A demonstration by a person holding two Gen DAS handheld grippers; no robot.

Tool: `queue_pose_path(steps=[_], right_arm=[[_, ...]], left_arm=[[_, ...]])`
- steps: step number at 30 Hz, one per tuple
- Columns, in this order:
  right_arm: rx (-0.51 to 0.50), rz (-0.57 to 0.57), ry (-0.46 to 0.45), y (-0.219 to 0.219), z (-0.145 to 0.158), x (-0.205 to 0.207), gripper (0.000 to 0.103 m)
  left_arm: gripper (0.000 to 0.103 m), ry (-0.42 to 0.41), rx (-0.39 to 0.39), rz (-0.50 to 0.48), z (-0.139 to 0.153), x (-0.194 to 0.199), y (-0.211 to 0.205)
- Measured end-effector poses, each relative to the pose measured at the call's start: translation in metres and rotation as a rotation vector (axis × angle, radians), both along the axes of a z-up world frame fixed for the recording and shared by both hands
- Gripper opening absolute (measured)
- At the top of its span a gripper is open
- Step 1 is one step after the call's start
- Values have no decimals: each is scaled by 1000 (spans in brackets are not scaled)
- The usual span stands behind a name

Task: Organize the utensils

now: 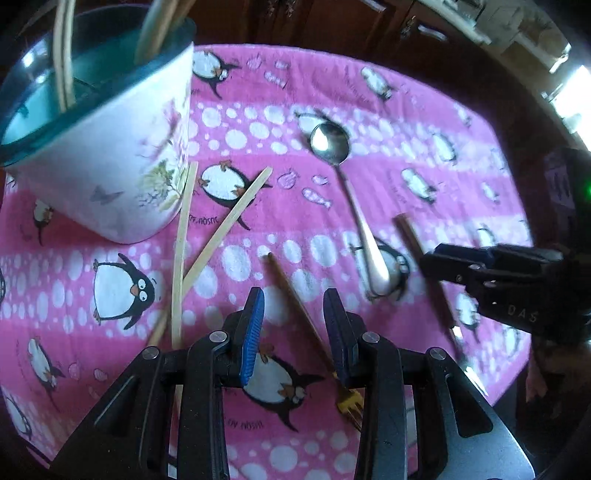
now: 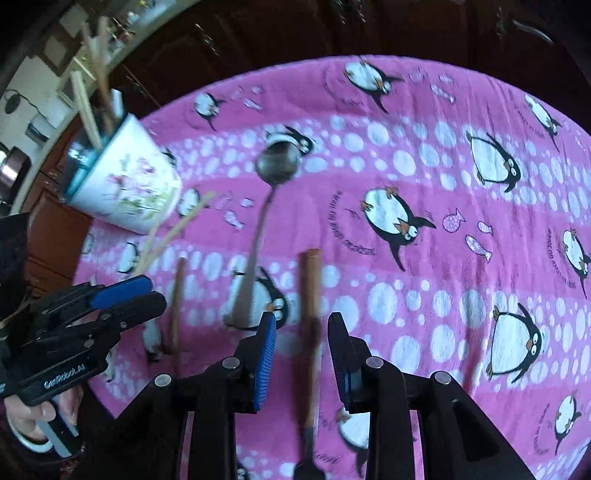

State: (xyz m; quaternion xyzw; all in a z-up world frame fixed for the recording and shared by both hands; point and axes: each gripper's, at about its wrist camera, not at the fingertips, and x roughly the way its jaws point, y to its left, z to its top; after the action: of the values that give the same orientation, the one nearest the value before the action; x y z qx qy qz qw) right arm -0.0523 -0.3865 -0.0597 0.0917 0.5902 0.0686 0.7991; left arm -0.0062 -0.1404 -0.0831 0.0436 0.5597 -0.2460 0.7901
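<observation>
A white flowered mug [image 1: 122, 166] [image 2: 125, 188] with a teal inside stands at the cloth's left and holds several chopsticks. Two loose chopsticks [image 1: 229, 225] [image 2: 177, 229] lie crossed beside it. A metal spoon [image 1: 328, 142] [image 2: 277, 166] lies mid-cloth. A wooden-handled fork [image 1: 291, 291] [image 2: 177, 295] lies between the jaws of my left gripper [image 1: 293, 293] [image 2: 155, 291], which is open and not pressing on it. Another wooden-handled utensil [image 2: 310, 284] [image 1: 410, 232] lies under my right gripper [image 2: 301, 317] [image 1: 439, 262], also open, its pads apart from the handle.
Everything lies on a pink penguin-print cloth [image 1: 424, 122] [image 2: 443, 258] over a table. Dark wooden cabinets [image 2: 295, 29] stand beyond the far edge. A person's hand [image 2: 37, 417] holds the left gripper at the lower left of the right wrist view.
</observation>
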Motion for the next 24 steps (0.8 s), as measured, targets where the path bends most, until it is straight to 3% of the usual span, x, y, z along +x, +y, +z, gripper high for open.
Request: queue_pose_path(steps=[3,5,7,10,12,16,24], right_arm=[[32,8,-5,2,-10,13,27],[19,30,-22,6,-13,21,21],[-4,51,-36,12,-15,20,9],[7,52,-64,8,-7,16,9],[24,52,-110,3,10,6,9],[46,66,-197,4,47,-14,9],[89,109,-330,10,104,-55,9]], left_arm=[[32,3,32,-1,-9,5,-10],[32,5,44,-3,-14,6,-17],[31,-16,46,0,-14,6,-20],[11,-14,16,4,-10,6,-17],[9,14,-52,17,-6,7,-10],[7,-48,-118,11,26,-7,15],[6,-193,-177,-3,86,-41,48]])
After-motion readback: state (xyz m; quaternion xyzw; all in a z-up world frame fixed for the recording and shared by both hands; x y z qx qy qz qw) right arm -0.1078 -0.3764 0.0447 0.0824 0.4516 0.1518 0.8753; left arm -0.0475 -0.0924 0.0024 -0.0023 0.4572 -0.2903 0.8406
